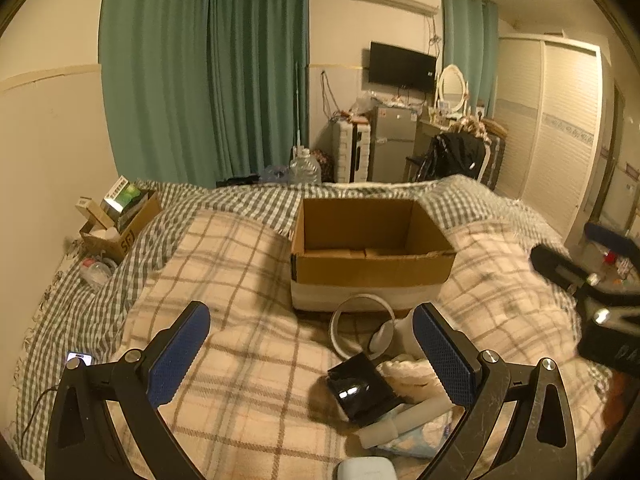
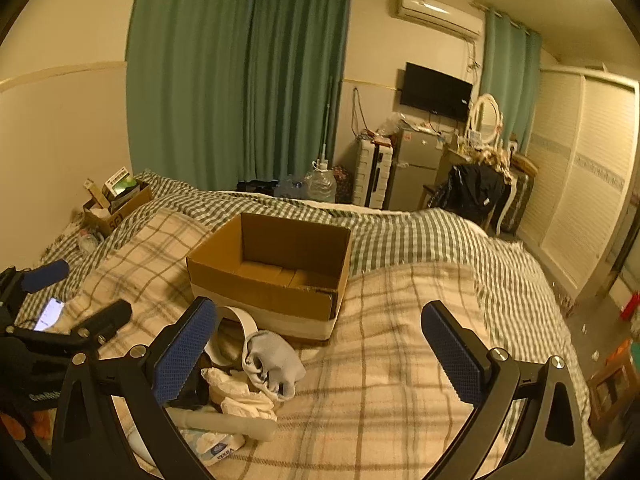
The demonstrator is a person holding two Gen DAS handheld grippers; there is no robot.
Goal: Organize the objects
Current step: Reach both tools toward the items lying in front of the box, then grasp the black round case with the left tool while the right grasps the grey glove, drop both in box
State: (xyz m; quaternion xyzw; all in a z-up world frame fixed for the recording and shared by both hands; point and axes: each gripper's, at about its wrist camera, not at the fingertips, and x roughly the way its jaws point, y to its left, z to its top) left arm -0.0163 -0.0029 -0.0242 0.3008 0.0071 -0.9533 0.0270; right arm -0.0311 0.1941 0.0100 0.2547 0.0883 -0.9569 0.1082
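Note:
An open, empty cardboard box (image 1: 372, 268) sits on the plaid blanket, also in the right wrist view (image 2: 272, 280). In front of it lies a pile: a white ring (image 1: 352, 328), a black shiny object (image 1: 360, 388), a pale tube (image 1: 404, 420), a tissue pack (image 2: 216, 446), a grey sock (image 2: 272, 364) and crumpled white cloth (image 2: 240, 396). My left gripper (image 1: 316, 360) is open and empty, held above the pile's left part. My right gripper (image 2: 320, 356) is open and empty, to the right of the pile; it shows in the left view (image 1: 580, 280).
A second carton (image 1: 116, 224) with boxes stands at the bed's far left by the wall. A lit phone (image 2: 50, 314) lies on the checked sheet. A white case (image 1: 366, 470) lies at the near edge. Water jug, suitcase, fridge and wardrobe stand beyond the bed.

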